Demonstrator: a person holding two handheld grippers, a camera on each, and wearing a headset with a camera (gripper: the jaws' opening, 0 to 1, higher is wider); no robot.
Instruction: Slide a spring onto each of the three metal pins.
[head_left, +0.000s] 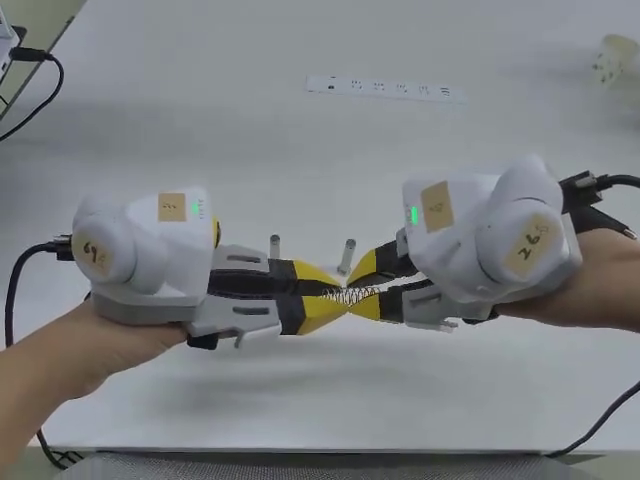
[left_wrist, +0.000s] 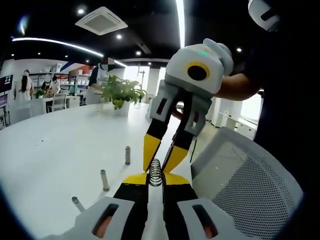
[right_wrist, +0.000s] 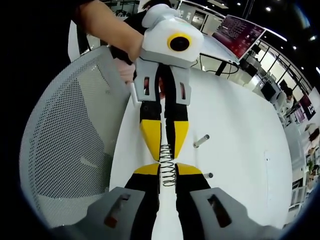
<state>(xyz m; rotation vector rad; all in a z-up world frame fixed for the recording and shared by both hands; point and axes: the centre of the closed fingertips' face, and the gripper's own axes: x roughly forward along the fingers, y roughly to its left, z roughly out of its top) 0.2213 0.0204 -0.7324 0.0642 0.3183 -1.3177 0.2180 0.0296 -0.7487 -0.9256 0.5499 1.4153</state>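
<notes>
head view, grippers: left gripper and right gripper meet tip to tip above the table, near its front edge
head view, spring: spring lies level between the two pairs of yellow tips; each pair of jaws looks clenched on one end
head view, pins: one pin and another pin stand upright just behind the grippers; power strip lies well apart, farther back
left gripper view, jaws: left gripper grasps the spring in the narrow gap between its tips; right gripper reaches in from above, tips on the spring's other end
left gripper view, pins: three in a row at left; far pin looks ribbed like a coil; middle pin and near pin look bare
left gripper view, chair: mesh chair at right
right gripper view, jaws: right gripper closed on the spring; left gripper pinches its other end
right gripper view, pins: two on the table at right, and being pins beside the jaws
</notes>
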